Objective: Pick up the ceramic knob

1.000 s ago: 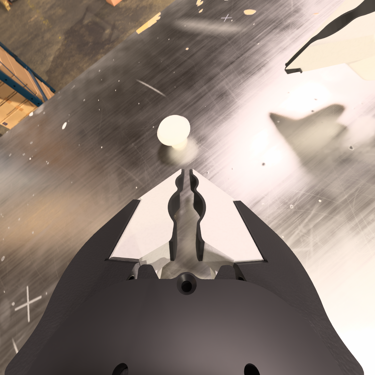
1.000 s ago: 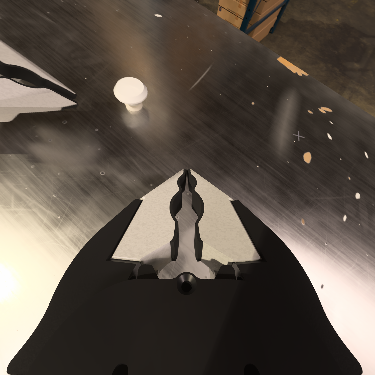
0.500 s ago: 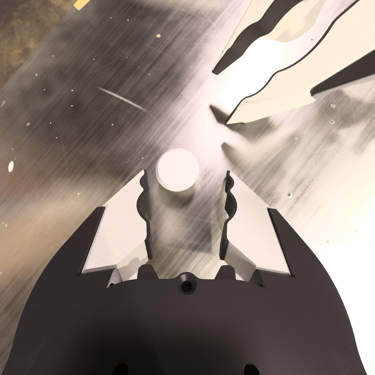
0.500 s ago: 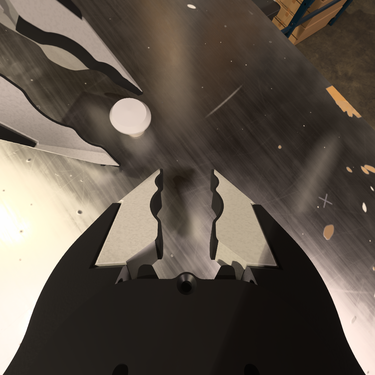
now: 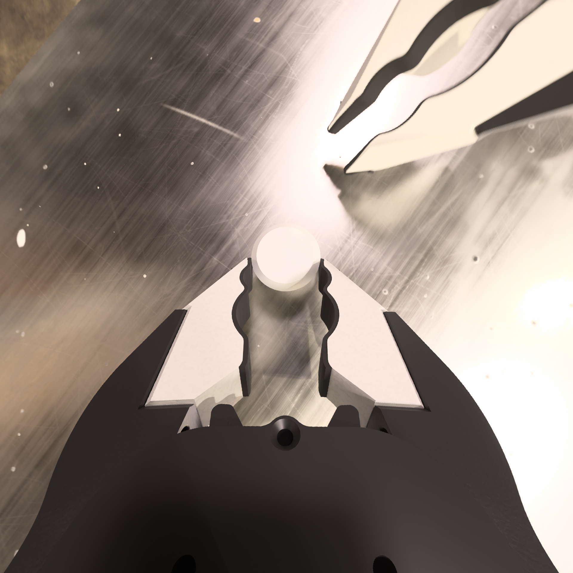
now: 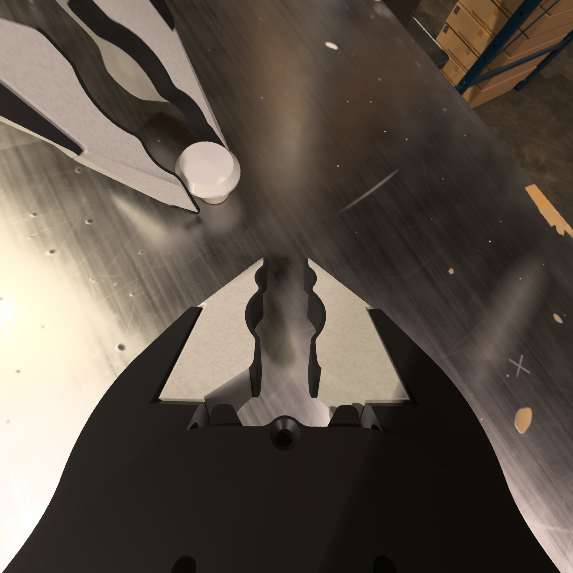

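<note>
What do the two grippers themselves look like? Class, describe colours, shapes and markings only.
Both the left gripper and the right gripper have a broad matte black body with a small round hole at its centre. Each carries two pale, off-white wedge fingers with dark, wavy inner edges. No cables or markings show.

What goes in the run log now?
left gripper: shut on ceramic knob | knob on table | right gripper: open, empty

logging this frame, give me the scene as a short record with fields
surface: scratched metal table
target: white knob, upright on the table
left tool: fingertips either side of the knob's cap, at or near contact
right tool: open, empty, apart from the knob
background: cardboard boxes on blue shelving
lifted: not yet
</note>
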Controlling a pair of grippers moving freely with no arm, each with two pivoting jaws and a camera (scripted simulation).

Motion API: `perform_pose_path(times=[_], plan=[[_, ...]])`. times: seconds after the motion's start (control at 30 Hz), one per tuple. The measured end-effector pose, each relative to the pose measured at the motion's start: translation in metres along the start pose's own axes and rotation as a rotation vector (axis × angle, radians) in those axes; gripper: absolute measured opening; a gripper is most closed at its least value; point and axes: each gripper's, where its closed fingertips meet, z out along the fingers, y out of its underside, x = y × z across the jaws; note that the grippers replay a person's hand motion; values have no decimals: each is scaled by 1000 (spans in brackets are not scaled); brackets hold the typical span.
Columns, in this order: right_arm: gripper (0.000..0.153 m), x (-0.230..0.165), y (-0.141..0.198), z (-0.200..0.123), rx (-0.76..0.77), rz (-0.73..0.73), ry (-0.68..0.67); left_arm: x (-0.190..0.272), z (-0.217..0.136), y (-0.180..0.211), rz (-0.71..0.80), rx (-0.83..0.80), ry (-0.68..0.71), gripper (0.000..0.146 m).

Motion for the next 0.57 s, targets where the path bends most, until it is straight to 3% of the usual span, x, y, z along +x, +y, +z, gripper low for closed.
perform_pose_path(times=[0.27,0.47,0.57], plan=[[27,41,4,-48,140,141,-3,-7,-10,5,46,3,-10,43],[35,25,-4,-28,118,105,-49,-9,-24,-10,39,79,-64,43],[43,18,-17,-10,74,178,-100,-11,-26,-13,33,98,-72,43]])
